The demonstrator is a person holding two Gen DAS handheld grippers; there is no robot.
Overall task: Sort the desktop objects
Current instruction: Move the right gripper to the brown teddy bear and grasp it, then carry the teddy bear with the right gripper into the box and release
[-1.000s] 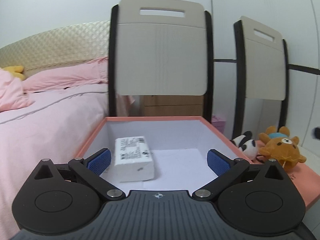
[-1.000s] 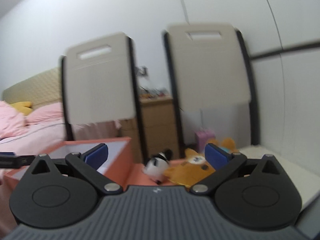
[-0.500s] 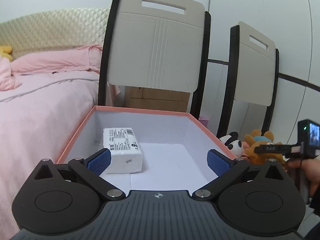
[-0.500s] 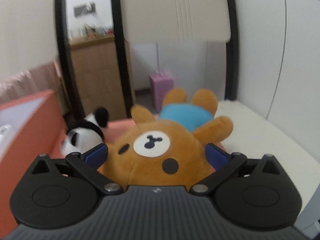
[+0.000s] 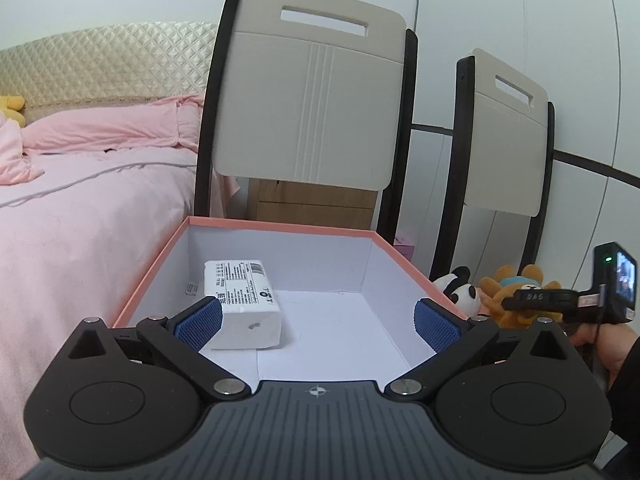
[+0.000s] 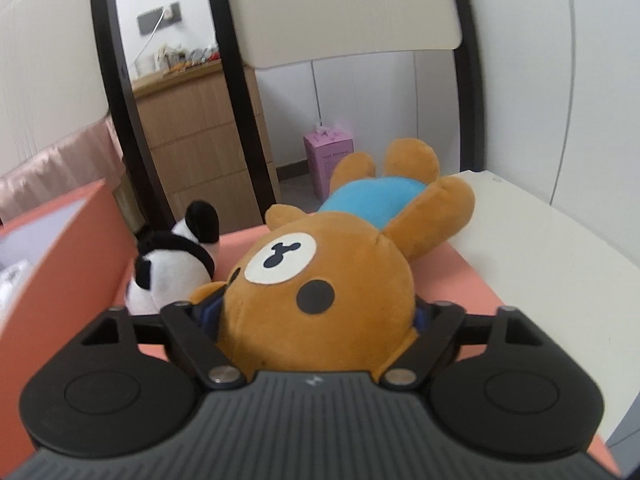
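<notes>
Right wrist view has my right gripper (image 6: 318,316) tipped downward over the brown plush bear (image 6: 320,280), which lies on its back on the salmon mat (image 6: 460,280) beside the white tabletop (image 6: 560,272); its jaws are closing, and the blue pads (image 6: 210,314) already press into both sides of the bear's head. A small plush panda (image 6: 172,268) sits just beside the bear, next to the box wall. My left gripper (image 5: 318,318) hangs nearly level over the pink-rimmed box (image 5: 280,226), jaws spread wide with nothing between them. A tissue pack (image 5: 244,304) lies inside on the box floor, toward its left wall.
</notes>
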